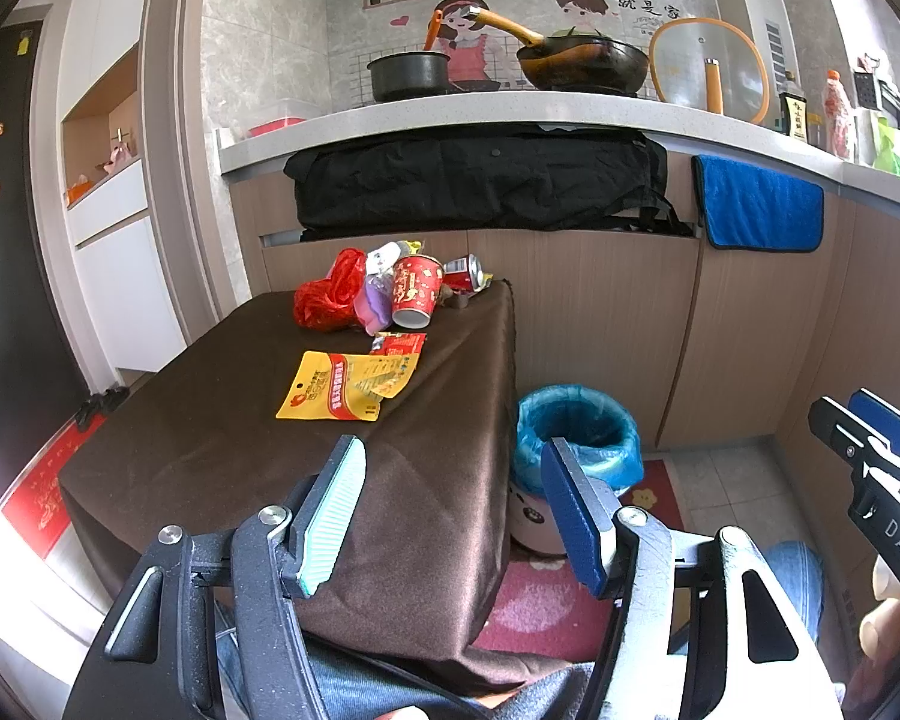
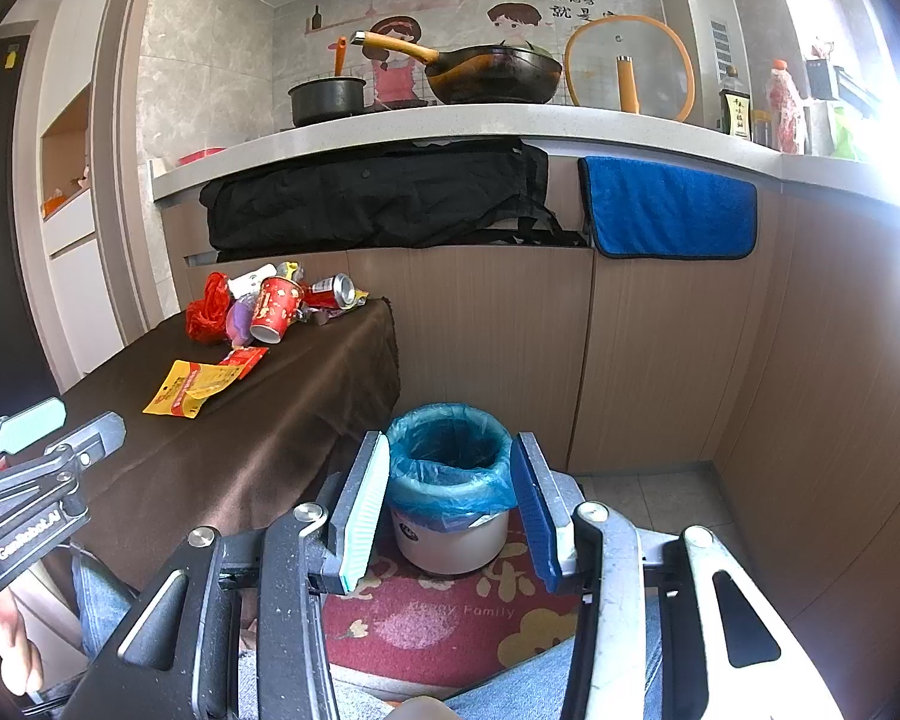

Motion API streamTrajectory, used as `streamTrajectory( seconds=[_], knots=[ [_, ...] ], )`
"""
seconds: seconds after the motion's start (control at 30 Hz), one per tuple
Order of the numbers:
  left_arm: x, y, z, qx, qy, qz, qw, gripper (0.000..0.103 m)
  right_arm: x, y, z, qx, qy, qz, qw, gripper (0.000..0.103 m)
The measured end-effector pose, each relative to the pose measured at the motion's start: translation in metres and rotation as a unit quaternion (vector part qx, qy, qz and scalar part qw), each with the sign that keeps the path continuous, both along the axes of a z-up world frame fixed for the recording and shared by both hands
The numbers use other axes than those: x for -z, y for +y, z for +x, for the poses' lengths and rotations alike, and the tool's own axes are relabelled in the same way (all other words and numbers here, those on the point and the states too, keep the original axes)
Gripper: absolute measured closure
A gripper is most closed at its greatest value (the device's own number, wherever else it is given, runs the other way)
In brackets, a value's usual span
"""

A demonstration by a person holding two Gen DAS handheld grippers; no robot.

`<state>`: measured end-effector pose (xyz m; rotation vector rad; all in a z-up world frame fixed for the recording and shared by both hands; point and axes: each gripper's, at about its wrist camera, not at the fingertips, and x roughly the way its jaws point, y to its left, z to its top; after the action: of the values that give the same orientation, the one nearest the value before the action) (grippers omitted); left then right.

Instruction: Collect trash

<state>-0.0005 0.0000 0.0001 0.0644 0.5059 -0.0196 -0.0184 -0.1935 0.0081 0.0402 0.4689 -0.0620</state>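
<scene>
A brown cloth covers the table. On it lie a yellow packet with red print, a red cup with a gold pattern, and a red bag. The bin is white with a blue liner. A blue towel edged in black hangs beside a black cloth.

My left gripper and right gripper are dark grey metal with silver screws, each bearing one mint-green ribbed pad and one blue pad, above my blue jeans.

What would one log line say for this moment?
left gripper: open, empty | right gripper: open, empty | trash: on table | bin: on floor
</scene>
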Motion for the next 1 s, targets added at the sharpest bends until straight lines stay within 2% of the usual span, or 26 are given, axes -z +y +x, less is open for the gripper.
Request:
streamTrajectory(
  seconds=[1.0],
  knots=[
    [0.0001,-0.0002,-0.0001,0.000,-0.001,0.000,1.0000,0.042,-0.0030,-0.0020,-0.0002,0.004,-0.002,0.000,1.000,0.063]
  ],
)
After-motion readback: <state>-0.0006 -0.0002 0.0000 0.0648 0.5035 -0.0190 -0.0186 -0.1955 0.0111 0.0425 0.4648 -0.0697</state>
